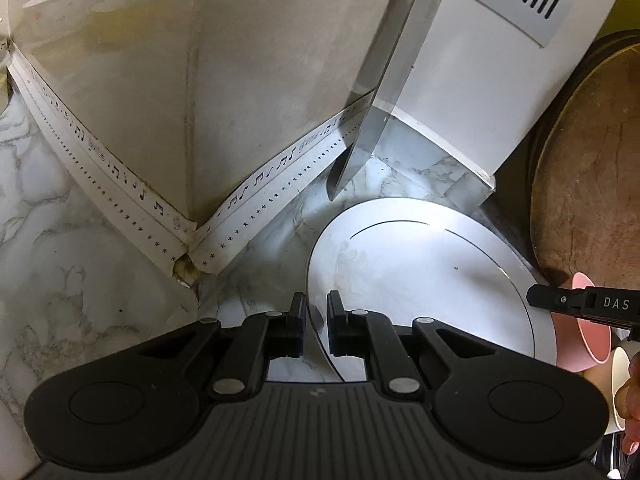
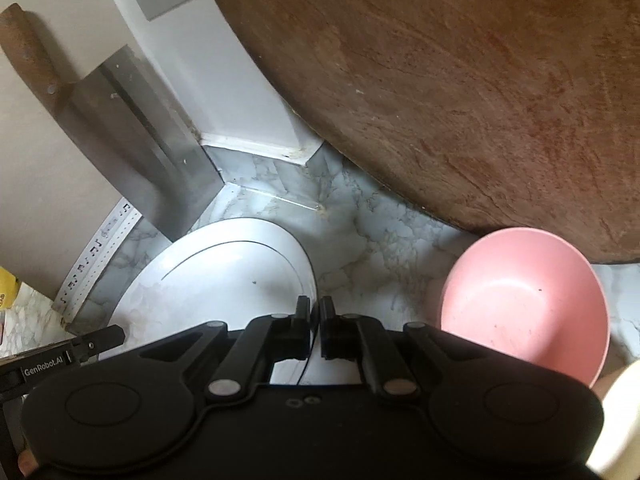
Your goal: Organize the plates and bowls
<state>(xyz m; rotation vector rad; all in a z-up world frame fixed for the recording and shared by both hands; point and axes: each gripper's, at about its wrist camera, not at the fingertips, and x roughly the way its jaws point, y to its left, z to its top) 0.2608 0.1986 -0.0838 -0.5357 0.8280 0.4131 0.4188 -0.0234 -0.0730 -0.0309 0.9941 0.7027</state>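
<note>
Glossy white plate [image 1: 432, 276], scuffed wooden board [image 2: 460, 92]

White plate [image 1: 420, 276], pink bowl [image 2: 524, 304], brown wooden board [image 2: 460, 80], grey-veined white marble counter [image 2: 368, 224], music-note strip [image 1: 120, 184].

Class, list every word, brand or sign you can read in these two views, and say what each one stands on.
"DAS", cut off at the picture's edge: on the right claw.
"GenRobot.AI": on the left claw.
Music notes and stars, no words: on the white trim strip.
Yellow packet: print too blurred to read.
</note>
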